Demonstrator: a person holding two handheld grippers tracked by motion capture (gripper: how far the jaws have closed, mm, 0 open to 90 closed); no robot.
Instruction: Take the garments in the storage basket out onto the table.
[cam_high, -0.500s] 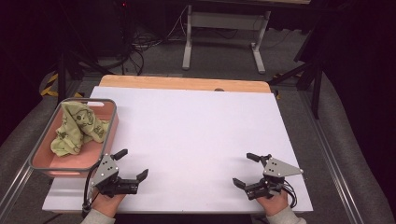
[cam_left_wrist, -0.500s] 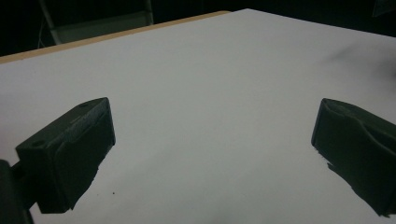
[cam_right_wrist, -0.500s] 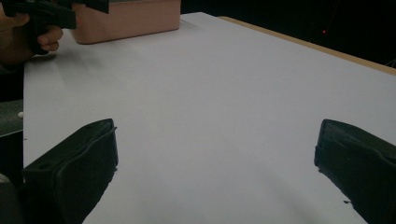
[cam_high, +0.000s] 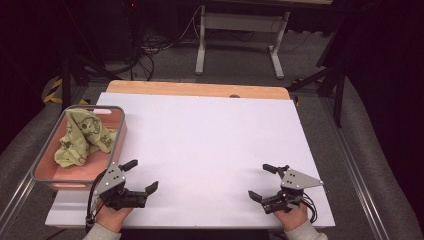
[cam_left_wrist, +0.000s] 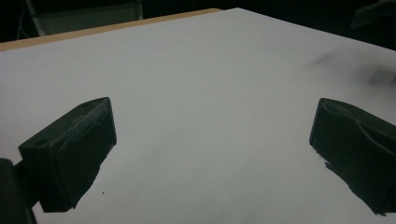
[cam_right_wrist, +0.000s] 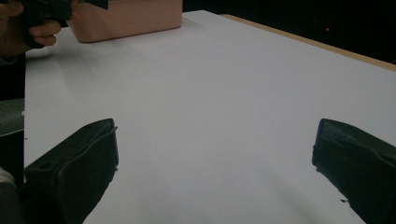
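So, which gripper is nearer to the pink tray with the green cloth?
Left. The left gripper sits just beside the pink tray's near corner; the right gripper is far across the white board.

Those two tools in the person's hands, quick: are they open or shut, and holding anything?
Left tool: open, holding nothing.
Right tool: open, holding nothing.
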